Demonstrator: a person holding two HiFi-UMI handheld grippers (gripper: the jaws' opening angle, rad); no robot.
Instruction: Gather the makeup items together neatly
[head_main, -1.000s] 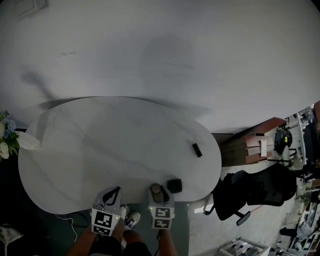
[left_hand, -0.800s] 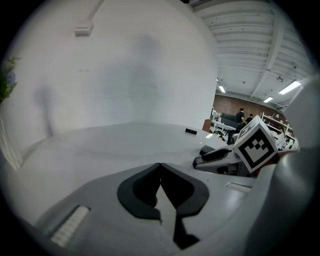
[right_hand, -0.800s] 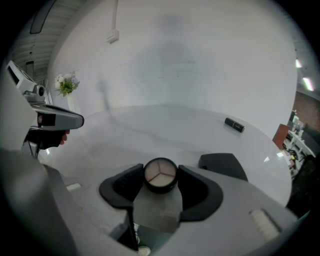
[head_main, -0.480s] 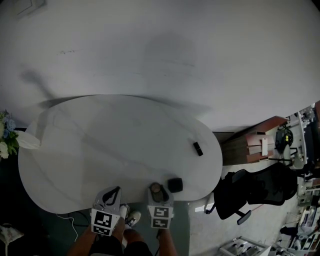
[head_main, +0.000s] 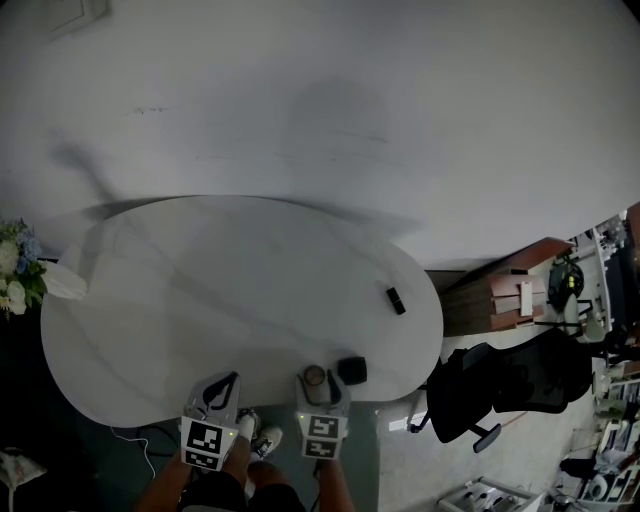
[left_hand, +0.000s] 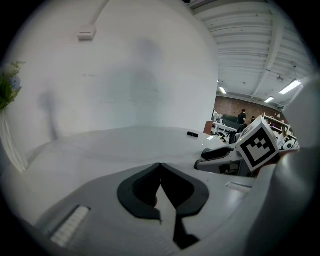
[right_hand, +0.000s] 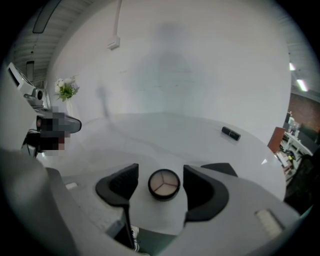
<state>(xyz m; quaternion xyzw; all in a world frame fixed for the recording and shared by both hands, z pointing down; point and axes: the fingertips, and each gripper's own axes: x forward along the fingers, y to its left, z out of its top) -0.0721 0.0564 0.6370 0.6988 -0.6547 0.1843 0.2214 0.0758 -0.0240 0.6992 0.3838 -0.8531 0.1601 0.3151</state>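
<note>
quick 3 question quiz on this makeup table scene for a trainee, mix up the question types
1. True or false: the left gripper is shut and empty.
2. What lies between the jaws of the right gripper? A) round compact B) brush C) sponge
3. How many makeup items lie on the table?
Key: 1 true. 2 A; the jaws have just been opening and do not press it. 3 three: the compact, a black square case, a black tube.
</note>
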